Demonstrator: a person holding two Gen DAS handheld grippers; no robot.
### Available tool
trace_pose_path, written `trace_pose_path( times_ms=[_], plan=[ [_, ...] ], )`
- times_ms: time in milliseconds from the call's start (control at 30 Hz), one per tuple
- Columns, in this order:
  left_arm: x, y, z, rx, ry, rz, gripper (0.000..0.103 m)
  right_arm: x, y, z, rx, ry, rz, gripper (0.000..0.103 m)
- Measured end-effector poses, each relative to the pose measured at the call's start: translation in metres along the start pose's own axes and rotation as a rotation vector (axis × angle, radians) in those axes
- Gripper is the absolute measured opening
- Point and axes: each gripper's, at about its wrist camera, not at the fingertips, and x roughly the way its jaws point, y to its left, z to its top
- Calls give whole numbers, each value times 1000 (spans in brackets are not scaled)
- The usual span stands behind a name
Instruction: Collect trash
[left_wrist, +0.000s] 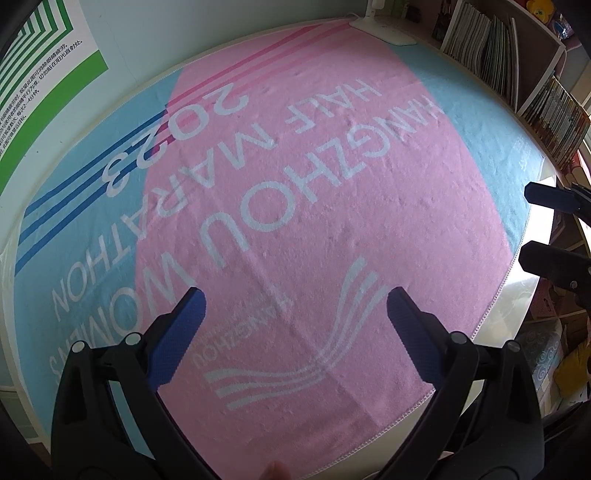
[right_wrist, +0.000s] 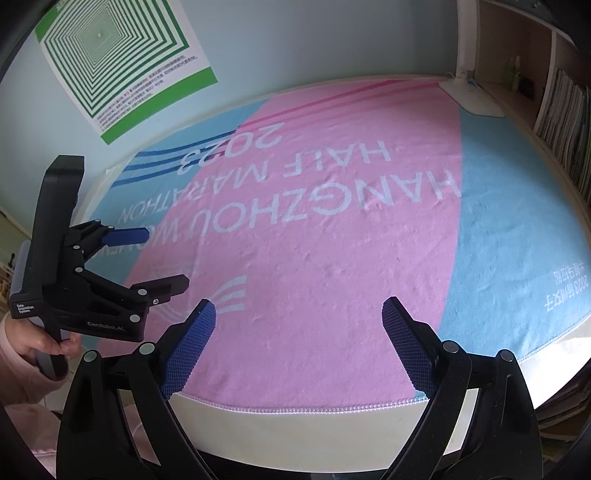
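Note:
No trash shows in either view. A pink and light blue towel (left_wrist: 314, 184) with white "HANGZHOU WOMEN'S HALF MARATHON 2023" lettering covers the table. My left gripper (left_wrist: 294, 299) hovers open over its pink part with nothing between the blue pads. In the right wrist view the towel (right_wrist: 332, 240) spreads ahead of my right gripper (right_wrist: 299, 306), which is open and empty above the table's near edge (right_wrist: 295, 432). The left gripper (right_wrist: 166, 258) appears there at the left, open, held by a hand (right_wrist: 33, 343). The right gripper (left_wrist: 528, 223) pokes in at the right edge of the left wrist view.
A white lamp base (right_wrist: 476, 99) stands on the far right corner of the towel. Shelves of books (right_wrist: 561, 122) line the right side. A green-striped poster (right_wrist: 122, 62) hangs on the wall behind. Boxes and a yellow item (left_wrist: 572, 369) sit on the floor beside the table.

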Motion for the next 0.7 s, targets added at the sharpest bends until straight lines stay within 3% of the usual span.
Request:
trace_pose_path(
  times_ms=[700],
  plan=[
    [0,2,1,-10,7,-1,96,3,-2,-1,2,7,4,91]
  ],
)
